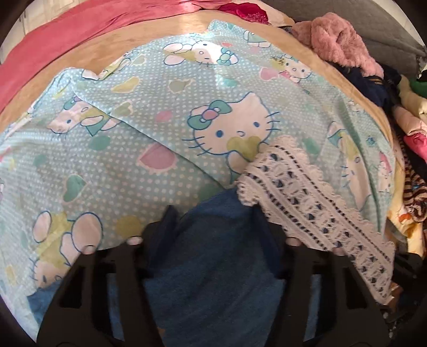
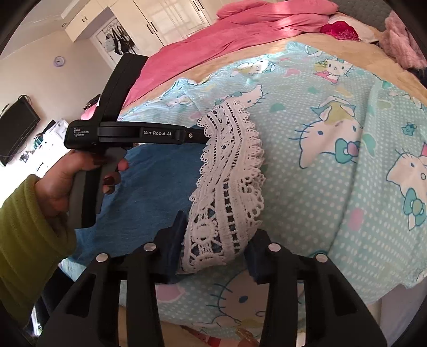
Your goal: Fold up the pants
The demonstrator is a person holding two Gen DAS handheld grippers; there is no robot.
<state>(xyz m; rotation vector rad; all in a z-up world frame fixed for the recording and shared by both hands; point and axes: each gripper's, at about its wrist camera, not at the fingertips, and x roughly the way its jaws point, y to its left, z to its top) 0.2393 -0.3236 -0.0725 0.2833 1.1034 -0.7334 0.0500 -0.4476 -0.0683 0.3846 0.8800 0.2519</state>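
Blue pants [image 1: 213, 267] with a white lace hem [image 1: 299, 192] lie on a pale blue cartoon-cat sheet [image 1: 149, 165]. In the left wrist view my left gripper [image 1: 214, 216] is shut on a bunched fold of the blue cloth, which fills the gap between its pads; the lace runs off to the right. In the right wrist view my right gripper [image 2: 216, 248] is shut on the near end of the lace hem [image 2: 232, 170], with the blue pants [image 2: 154, 186] spread to the left. There the left gripper [image 2: 204, 138] reaches into the far end of the lace, held by a hand [image 2: 61, 184] in a green sleeve.
The sheet covers a beige bed cover [image 1: 106, 53], with a pink blanket [image 1: 80, 32] at the far side. A pile of mixed clothes [image 1: 408, 186] and a fluffy pink garment [image 1: 339, 45] crowd the right edge. A wardrobe [image 2: 149, 24] and a wall screen [image 2: 16, 128] stand beyond the bed.
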